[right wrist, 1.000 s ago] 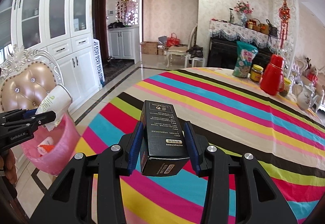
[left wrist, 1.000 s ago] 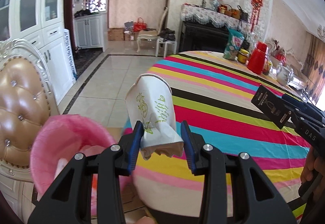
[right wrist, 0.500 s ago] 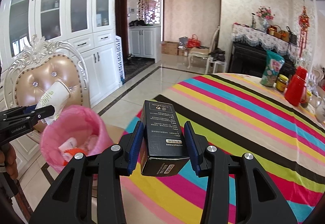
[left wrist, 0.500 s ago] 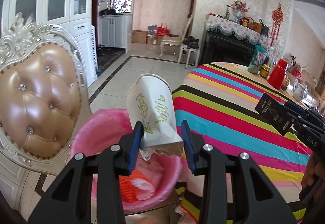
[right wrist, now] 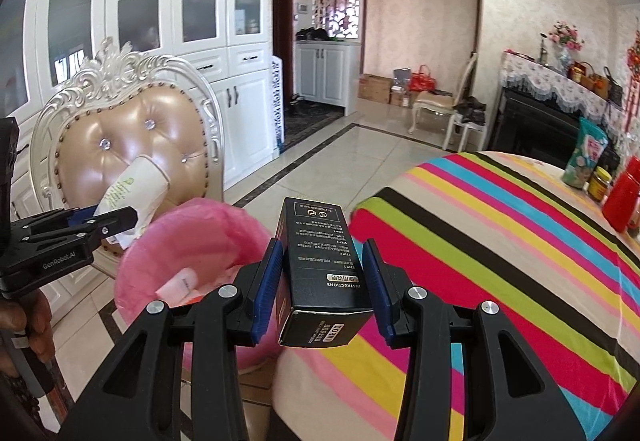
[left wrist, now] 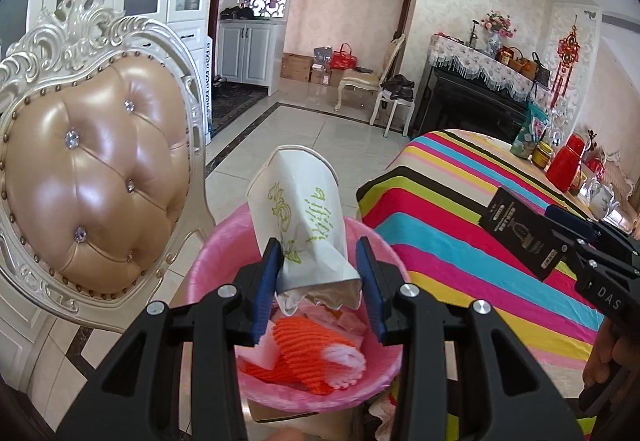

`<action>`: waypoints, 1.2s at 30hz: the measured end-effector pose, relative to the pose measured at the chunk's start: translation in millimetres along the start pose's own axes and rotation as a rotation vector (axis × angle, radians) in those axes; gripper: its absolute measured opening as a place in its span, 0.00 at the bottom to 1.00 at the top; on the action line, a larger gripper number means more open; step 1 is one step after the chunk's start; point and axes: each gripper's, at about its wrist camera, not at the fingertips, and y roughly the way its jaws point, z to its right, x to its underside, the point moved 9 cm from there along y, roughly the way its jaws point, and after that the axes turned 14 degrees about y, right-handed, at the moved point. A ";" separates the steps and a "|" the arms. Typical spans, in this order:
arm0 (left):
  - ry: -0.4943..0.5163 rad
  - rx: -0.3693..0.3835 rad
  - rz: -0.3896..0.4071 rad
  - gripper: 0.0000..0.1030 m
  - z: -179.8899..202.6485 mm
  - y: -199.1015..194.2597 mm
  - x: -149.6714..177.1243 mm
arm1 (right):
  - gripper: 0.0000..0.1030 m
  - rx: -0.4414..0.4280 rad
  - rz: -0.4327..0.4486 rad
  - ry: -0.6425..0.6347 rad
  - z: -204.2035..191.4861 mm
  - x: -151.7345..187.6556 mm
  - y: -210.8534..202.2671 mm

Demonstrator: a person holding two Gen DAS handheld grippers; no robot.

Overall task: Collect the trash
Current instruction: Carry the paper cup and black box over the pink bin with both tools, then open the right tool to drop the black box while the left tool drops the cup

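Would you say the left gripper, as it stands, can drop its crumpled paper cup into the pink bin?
Probably yes. The left gripper holds the paper cup right above the pink bin, whose mouth is open, with only trash inside and nothing in between.

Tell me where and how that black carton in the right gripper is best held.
Across its two long flat sides near the printed end, as the right gripper has it now. The black carton is a narrow, straight-walled box, so the pads sit flush on parallel faces. Coming from the end leaves most of its length sticking forward, probably easy to drop into the pink bin.
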 end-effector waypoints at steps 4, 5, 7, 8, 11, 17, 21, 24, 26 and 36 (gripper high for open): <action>-0.013 -0.006 -0.005 0.37 -12.6 1.0 4.3 | 0.39 -0.026 -0.020 -0.011 -22.3 2.8 12.5; -0.016 -0.008 -0.006 0.37 -15.2 1.5 5.0 | 0.39 -0.031 -0.023 -0.012 -25.5 3.5 14.4; -0.022 -0.010 -0.009 0.37 -21.1 2.7 6.9 | 0.39 -0.044 -0.035 -0.011 -33.6 5.4 20.4; -0.025 -0.010 -0.011 0.37 -23.4 3.5 8.0 | 0.39 -0.048 -0.041 -0.013 -37.3 7.0 23.7; -0.028 -0.011 -0.015 0.37 -27.1 5.6 10.0 | 0.39 -0.061 -0.057 -0.015 -46.1 10.4 31.1; -0.038 -0.009 -0.020 0.37 -34.2 11.8 12.4 | 0.39 -0.070 -0.083 -0.020 -57.9 14.1 47.0; -0.040 -0.008 -0.024 0.37 -36.0 15.5 14.1 | 0.39 -0.071 -0.094 -0.023 -63.7 16.8 55.8; -0.041 -0.010 -0.028 0.37 -37.8 17.7 15.0 | 0.39 -0.074 -0.102 -0.023 -67.1 18.8 61.2; -0.042 -0.013 -0.030 0.37 -39.6 18.8 15.6 | 0.39 -0.078 -0.108 -0.022 -70.4 19.2 65.4; -0.048 -0.006 -0.048 0.37 -40.7 28.6 19.6 | 0.39 -0.101 -0.139 -0.015 -74.2 25.1 80.4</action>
